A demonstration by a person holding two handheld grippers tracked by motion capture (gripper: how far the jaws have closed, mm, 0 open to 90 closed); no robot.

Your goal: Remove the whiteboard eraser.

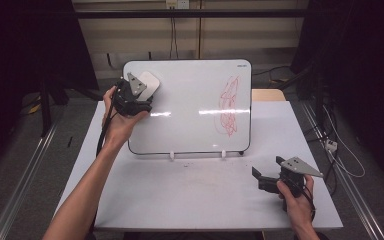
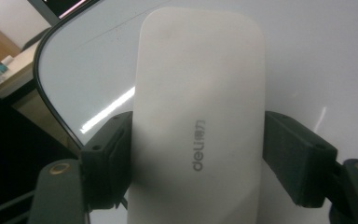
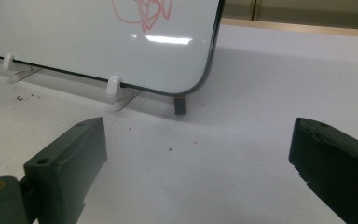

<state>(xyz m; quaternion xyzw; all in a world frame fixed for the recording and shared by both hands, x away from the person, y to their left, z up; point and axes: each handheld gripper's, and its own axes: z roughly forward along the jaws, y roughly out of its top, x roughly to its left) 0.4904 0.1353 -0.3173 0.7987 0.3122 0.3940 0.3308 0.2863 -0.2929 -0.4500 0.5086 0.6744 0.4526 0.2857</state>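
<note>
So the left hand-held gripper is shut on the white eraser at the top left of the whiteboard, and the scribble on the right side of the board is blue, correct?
Not quite: the scribble is red, as the high view shows. The rest holds: the left hand-held gripper is shut on the white eraser at the top left of the whiteboard.

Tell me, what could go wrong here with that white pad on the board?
The left tongs pinch the smooth eraser only by its edges, so it might slip out. The board just leans on small clips; pushing hard could tip or slide it. The red scribble sits far across, a long wipe.
</note>
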